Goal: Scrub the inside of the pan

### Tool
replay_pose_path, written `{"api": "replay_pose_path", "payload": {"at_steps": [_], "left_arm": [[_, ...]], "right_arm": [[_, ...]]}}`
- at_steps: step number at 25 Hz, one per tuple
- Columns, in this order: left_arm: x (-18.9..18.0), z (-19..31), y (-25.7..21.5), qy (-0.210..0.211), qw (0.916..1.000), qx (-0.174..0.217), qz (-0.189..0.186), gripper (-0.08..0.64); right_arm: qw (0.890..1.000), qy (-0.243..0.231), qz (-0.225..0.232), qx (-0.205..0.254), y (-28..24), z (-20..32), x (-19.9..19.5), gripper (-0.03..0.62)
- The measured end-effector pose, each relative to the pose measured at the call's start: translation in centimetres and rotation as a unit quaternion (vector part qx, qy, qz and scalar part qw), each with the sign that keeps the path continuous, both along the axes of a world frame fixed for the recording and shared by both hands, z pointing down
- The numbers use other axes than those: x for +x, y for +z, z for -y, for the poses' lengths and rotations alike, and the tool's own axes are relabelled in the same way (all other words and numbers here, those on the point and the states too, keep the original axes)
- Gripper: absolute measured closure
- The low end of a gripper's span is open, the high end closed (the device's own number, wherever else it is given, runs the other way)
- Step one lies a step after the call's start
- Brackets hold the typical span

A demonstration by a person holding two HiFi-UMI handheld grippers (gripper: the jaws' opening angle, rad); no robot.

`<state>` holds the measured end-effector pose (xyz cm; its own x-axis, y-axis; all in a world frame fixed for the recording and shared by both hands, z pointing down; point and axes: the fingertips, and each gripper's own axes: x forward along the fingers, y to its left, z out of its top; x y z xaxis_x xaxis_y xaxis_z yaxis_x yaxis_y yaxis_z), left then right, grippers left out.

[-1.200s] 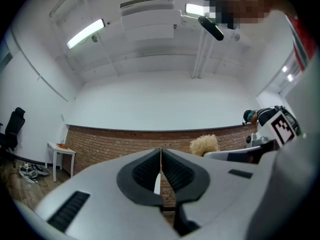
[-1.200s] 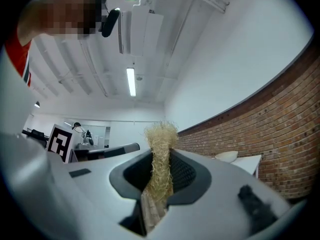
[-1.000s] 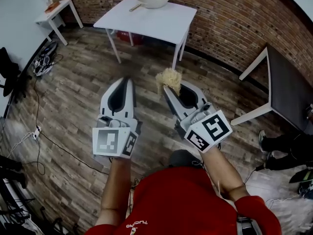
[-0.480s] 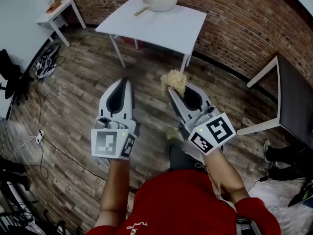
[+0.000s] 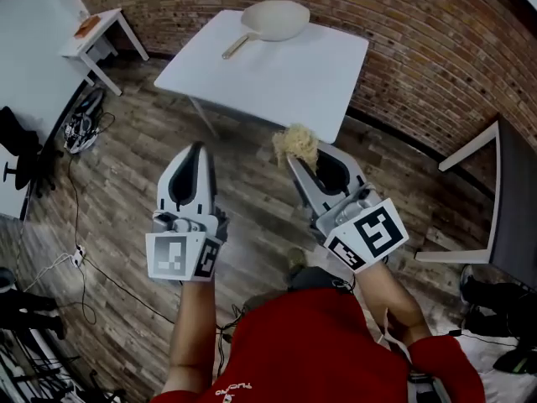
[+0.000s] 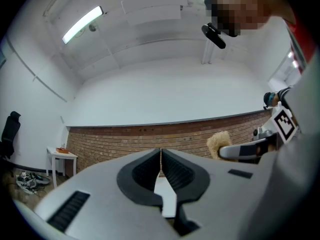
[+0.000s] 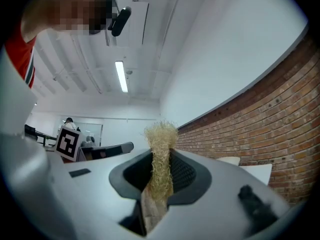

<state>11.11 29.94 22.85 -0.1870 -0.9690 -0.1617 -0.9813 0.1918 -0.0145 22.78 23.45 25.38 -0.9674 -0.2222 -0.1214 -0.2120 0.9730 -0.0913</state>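
Scrubbing not started: pan (image 5: 275,19) sits on counter (image 5: 289,78), well apart from my right gripper (image 5: 295,159) clamping scrubber (image 5: 294,143); left gripper (image 5: 197,147) jaws together, empty.

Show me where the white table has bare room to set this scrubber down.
The white table is bare over its whole near half and right side, between the pan and the front edge. Only the far strip by the brick wall is taken, by the pan and its handle. The scrubber sits clamped in the right claw.
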Motion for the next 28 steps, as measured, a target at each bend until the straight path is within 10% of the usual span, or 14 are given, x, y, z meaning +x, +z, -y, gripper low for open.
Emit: {"api": "replay_pose_path", "payload": {"at_steps": [10, 28], "left_arm": [[-7.7, 8.8, -1.1, -0.005, 0.9999, 0.015, -0.006, 0.54], [-29.5, 28.4, 1.6, 0.111, 0.9937, 0.006, -0.011, 0.54]], "right_arm": [[1.0, 0.007, -0.019, -0.003, 0.3, 9.0, -6.9, 0.505], [0.992, 0.121, -0.042, -0.001, 0.3, 24.8, -30.0, 0.505]]}}
